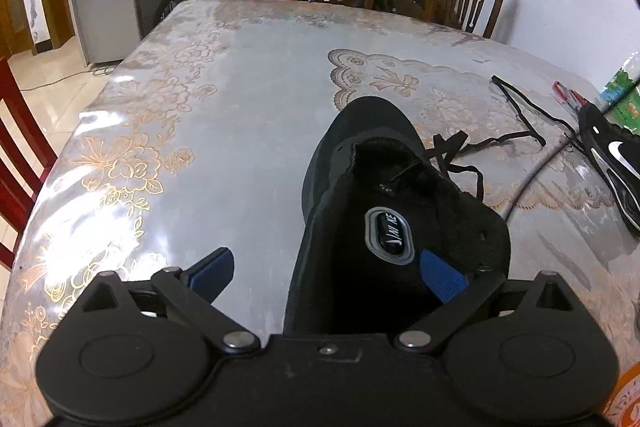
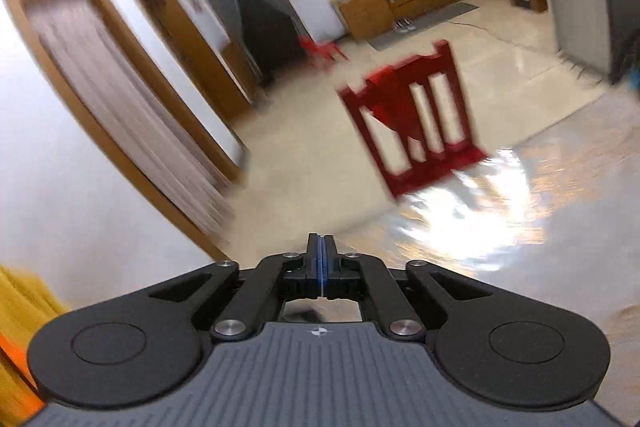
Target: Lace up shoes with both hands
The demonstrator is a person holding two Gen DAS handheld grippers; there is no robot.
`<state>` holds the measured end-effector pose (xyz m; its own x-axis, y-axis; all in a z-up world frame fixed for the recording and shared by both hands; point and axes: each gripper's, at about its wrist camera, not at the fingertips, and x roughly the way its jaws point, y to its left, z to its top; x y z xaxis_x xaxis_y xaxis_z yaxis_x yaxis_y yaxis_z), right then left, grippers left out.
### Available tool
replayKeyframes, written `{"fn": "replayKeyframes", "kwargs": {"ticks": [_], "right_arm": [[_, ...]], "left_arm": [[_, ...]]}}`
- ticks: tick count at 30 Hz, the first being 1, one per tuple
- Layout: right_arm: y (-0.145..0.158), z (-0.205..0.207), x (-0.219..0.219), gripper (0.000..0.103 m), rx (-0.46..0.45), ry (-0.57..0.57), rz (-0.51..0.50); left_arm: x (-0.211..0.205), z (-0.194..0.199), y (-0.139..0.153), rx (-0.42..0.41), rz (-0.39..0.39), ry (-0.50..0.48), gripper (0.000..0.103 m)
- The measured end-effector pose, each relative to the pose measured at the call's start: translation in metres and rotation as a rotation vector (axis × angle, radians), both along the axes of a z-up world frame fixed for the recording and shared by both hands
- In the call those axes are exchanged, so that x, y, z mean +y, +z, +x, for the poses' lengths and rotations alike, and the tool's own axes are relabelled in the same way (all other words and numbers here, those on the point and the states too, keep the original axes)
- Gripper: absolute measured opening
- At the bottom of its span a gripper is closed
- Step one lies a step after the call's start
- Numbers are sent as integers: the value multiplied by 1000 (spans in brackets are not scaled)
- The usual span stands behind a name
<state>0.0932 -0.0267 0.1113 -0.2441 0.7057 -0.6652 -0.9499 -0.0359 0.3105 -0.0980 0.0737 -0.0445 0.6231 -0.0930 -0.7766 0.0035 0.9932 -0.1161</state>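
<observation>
Black shoe (image 1: 360,163) toe pts away, heel btwn left tongs (image 1: 328,275).

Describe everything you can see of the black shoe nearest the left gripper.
The black shoe lies on the table, toe pointing away from the camera, its opening wide toward the left gripper. It looks like soft matte fabric with a fuzzy dark lining and an oval grey-rimmed label inside. One blue pad reaches into the opening, the other outside. A loose black lace trails to its right.

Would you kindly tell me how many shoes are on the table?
2: one black shoe in front of the left gripper; another at the table's right edge, partly cropped.
</observation>
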Motion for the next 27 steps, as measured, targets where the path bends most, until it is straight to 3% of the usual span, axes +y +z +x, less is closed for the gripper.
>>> {"fn": "replayKeyframes", "kwargs": {"ticks": [1, 3, 5, 9, 16, 18, 19, 21, 22, 27], "right_arm": [[-8, -15, 2, 16, -129, 61, -101], [-34, -44, 5, 16, -347, 214, -321], [-57, -58, 11, 16, -440, 355, -488], [-93, -65, 32, 16, -461, 463, -615], [-115, -73, 38, 21, -488, 632, -779], [-121, -84, 31, 2, -577, 669, -771], [-122, -89, 24, 1, -606, 663, -750], [-109, -88, 12, 1, -555, 555, -666], [-92, -80, 5, 1, -473, 450, -579], [1, -8, -58, 2, 193, -165, 20]], "left_arm": [[-1, -1, 1, -1, 3, -2, 100], [-2, -2, 3, -3, 10, -6, 100], [-3, -2, 3, -10, 15, -7, 100], [-5, -3, 2, -25, 17, 5, 100], [-5, -4, 0, -32, 5, 25, 100], [-3, -4, 0, -32, 2, 31, 100], [-2, -4, -1, -30, -3, 36, 100], [-1, -5, -1, -29, -8, 39, 100], [0, -5, -2, -27, -9, 40, 100], [-1, 1, -6, 18, 13, 20, 100]]}}
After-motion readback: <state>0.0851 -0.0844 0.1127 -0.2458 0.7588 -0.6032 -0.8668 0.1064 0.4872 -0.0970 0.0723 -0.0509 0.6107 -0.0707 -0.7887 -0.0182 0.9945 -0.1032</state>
